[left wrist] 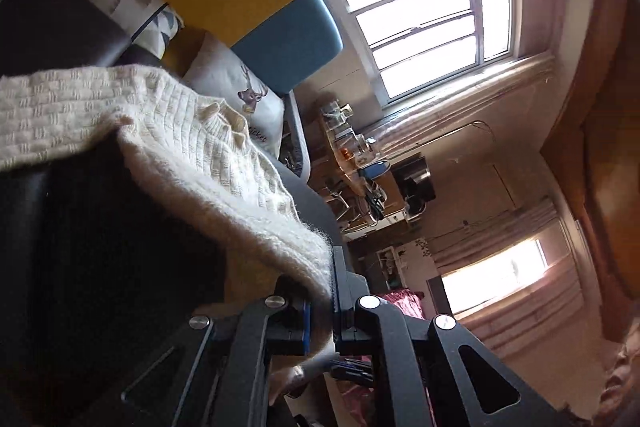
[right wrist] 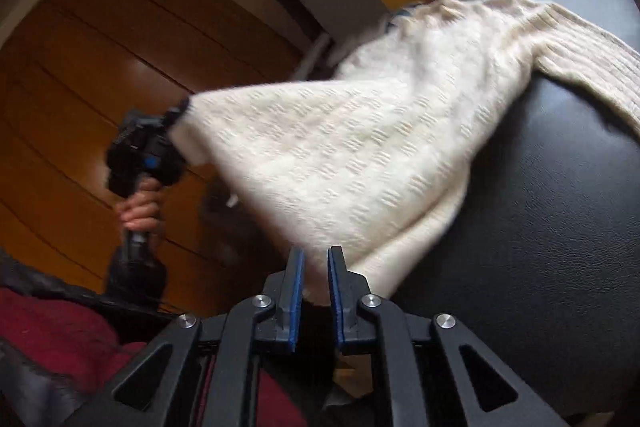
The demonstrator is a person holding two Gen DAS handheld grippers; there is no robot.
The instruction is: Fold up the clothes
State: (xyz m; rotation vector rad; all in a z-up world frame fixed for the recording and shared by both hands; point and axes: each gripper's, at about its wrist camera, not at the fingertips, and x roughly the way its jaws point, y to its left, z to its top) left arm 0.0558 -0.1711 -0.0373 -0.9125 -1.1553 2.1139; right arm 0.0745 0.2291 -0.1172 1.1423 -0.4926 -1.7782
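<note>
Daylight poured through the large barred window [left wrist: 432, 27], blown out to white glare, leaving the near side dim and shadowed. The cream knitted sweater [right wrist: 360, 147] was smeared by motion blur in the right wrist view. Fisheye bending curved both pictures' edges, with dark corners.

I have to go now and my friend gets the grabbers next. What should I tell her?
Left gripper: shut on the sweater hem, holding that corner up off the sofa.
Right gripper: the hem lies between its fingers, but a gap shows, so the grip is unclear.
Sweater: cream knit, body partly lifted, one sleeve on the seat, collar end toward the deer pillow.
Done: hem picked up.
Left: no fold shows yet; fold the sleeves and body.
</note>
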